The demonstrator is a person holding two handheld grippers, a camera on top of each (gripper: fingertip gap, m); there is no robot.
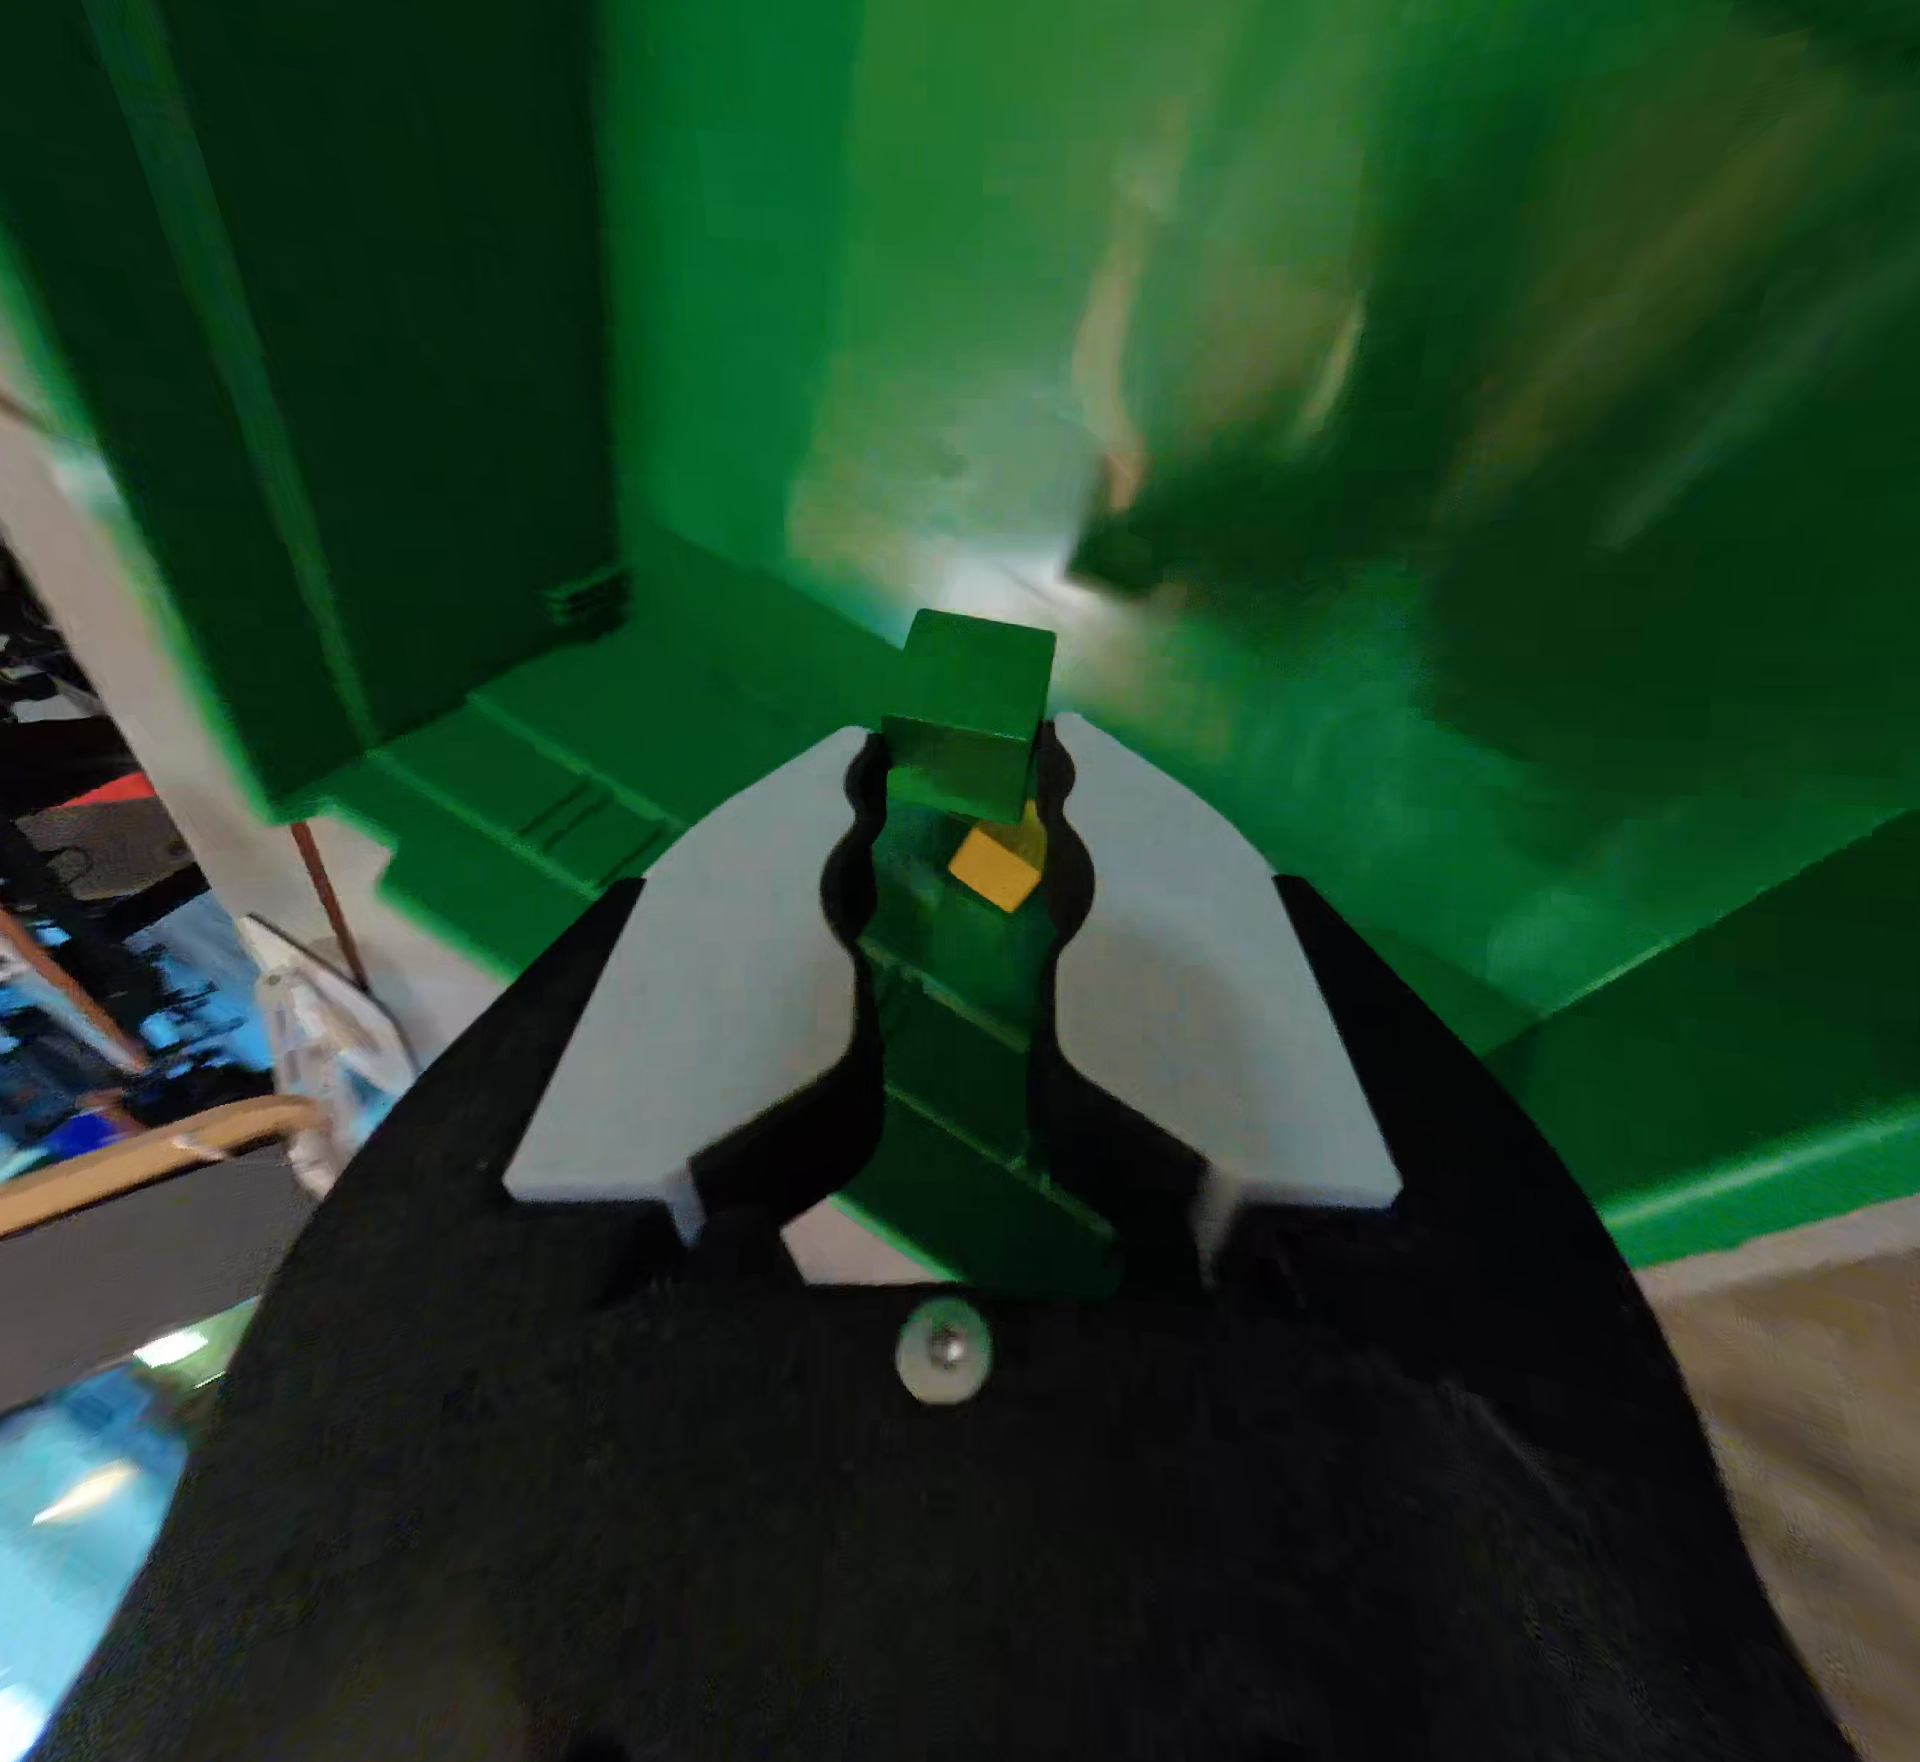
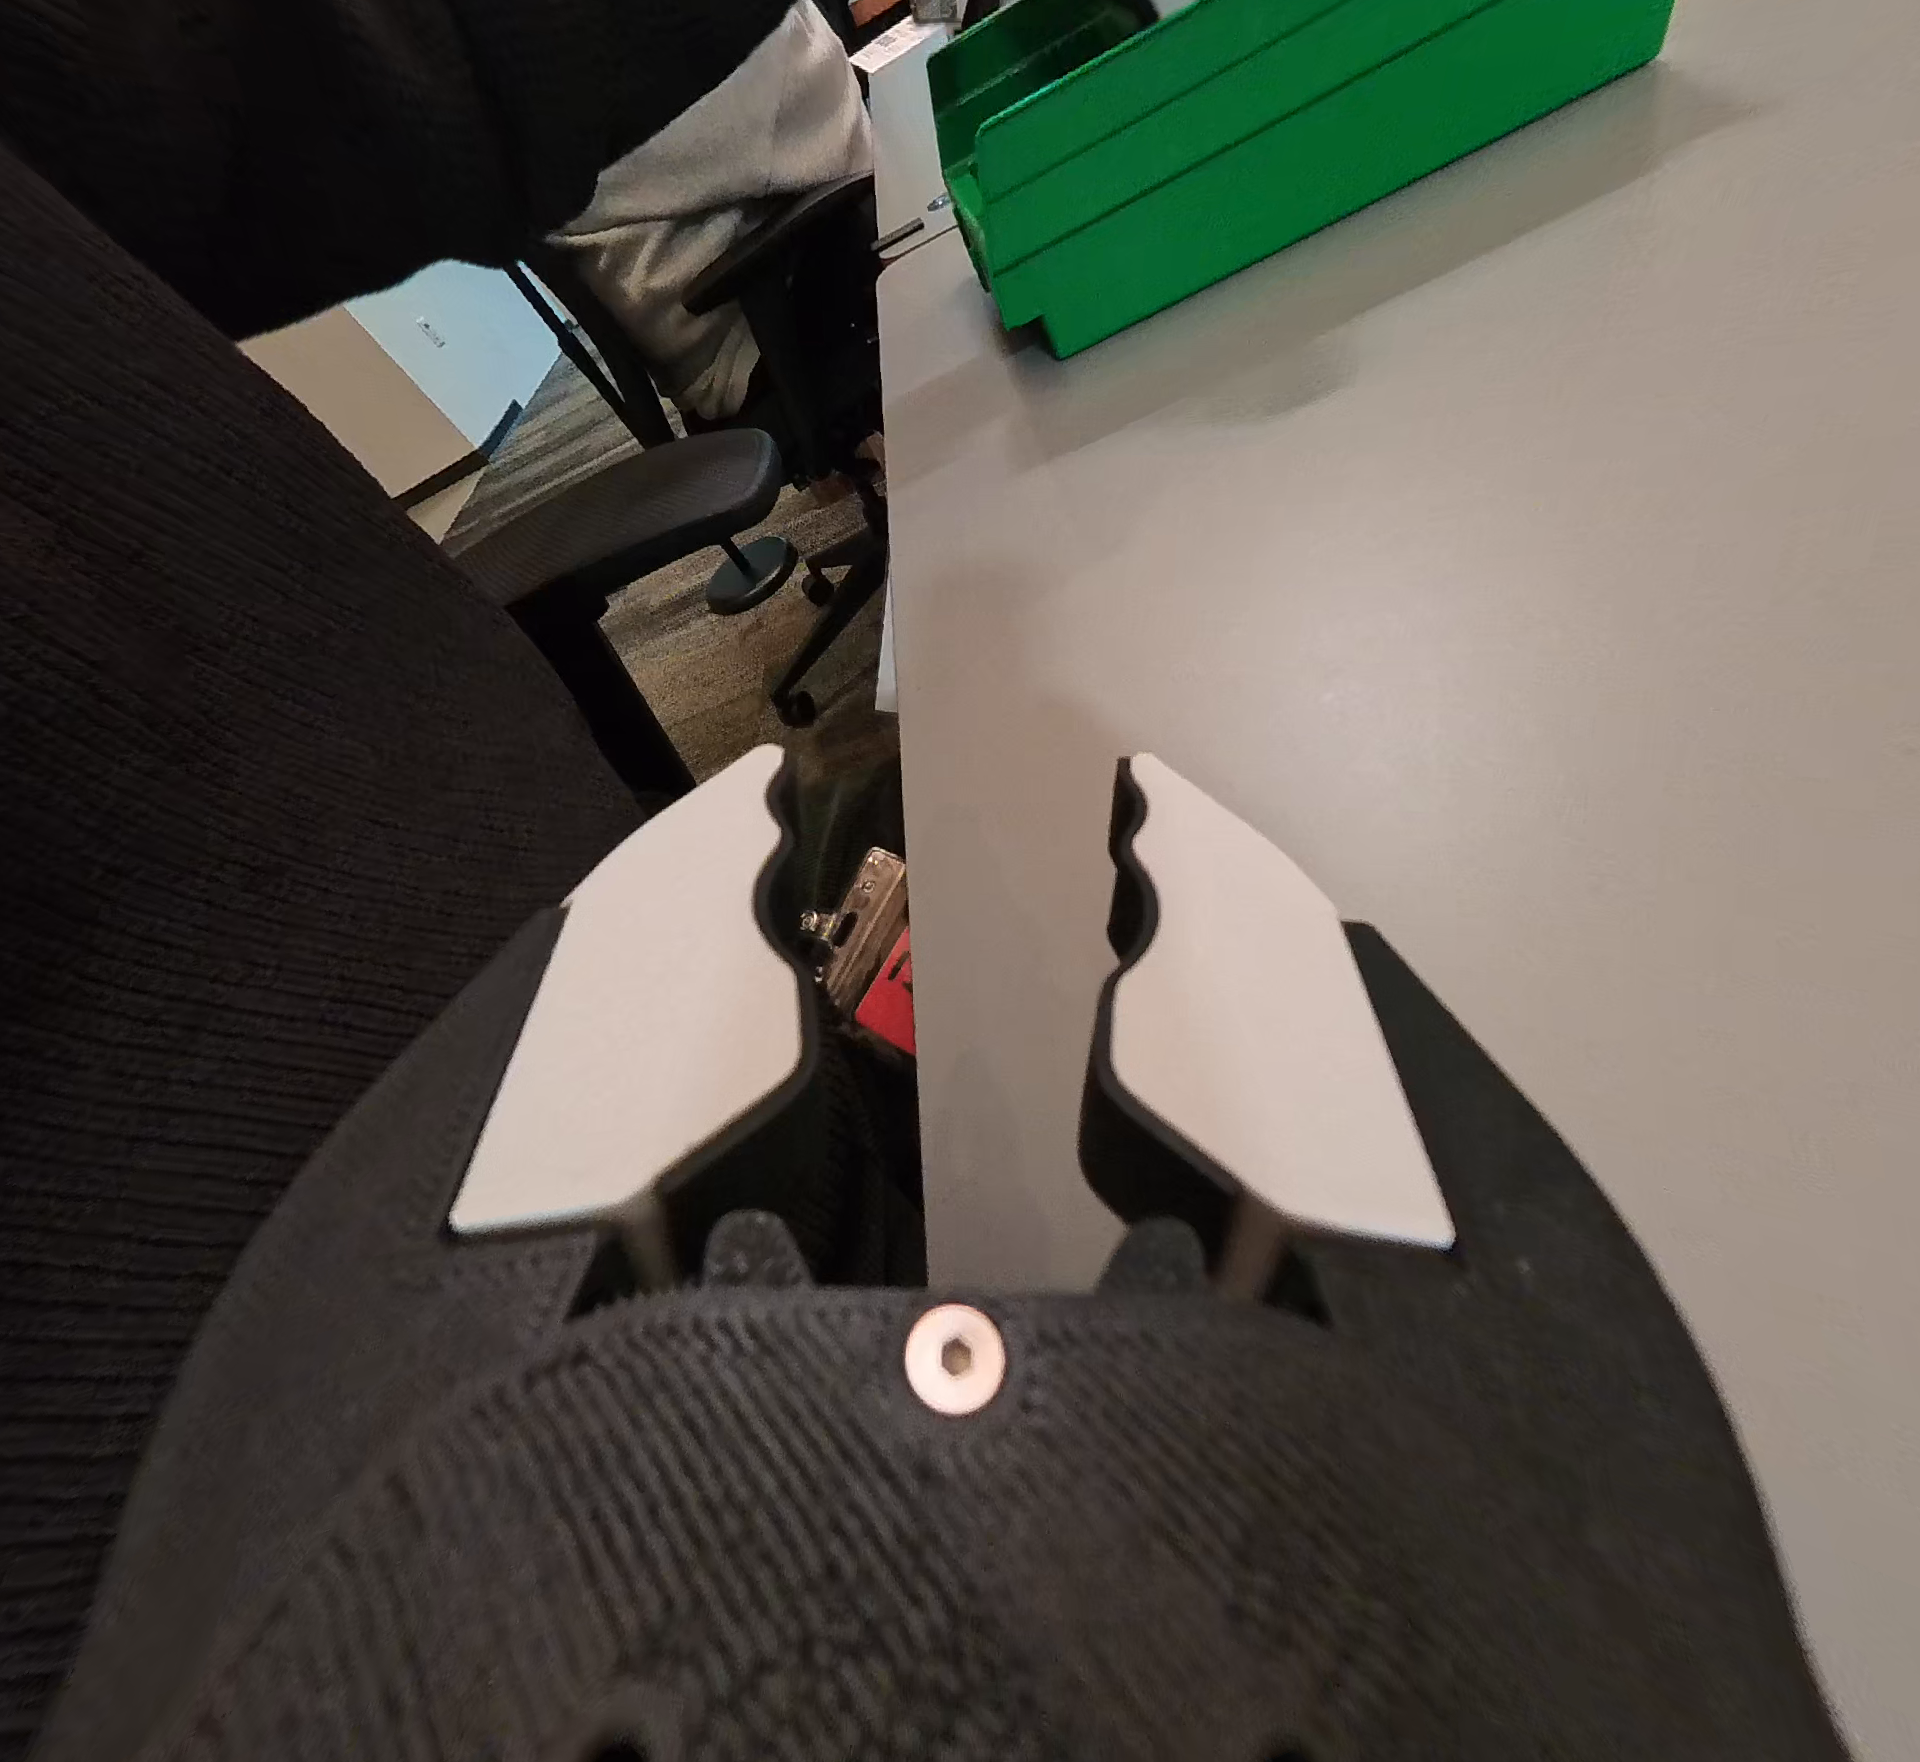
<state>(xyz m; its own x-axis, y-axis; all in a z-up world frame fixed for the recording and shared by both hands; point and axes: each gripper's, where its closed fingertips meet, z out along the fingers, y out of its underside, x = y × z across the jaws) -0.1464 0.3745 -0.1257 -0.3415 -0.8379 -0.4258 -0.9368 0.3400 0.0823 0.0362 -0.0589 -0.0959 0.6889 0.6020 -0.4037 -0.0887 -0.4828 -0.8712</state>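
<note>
Left tool grips green cube; yellow cube just below.

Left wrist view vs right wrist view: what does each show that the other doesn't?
Left only: the left gripper shut on a green cube, over the inside of a green bin; a yellow cube lies below between the fingers. The right of the frame is motion-blurred.

Right only: the right gripper open and empty over the edge of a grey table, an office chair on the floor beyond, and a dark sleeve at left.

Both: green bins; in the right view they sit nested on the table, far from the gripper.
</note>
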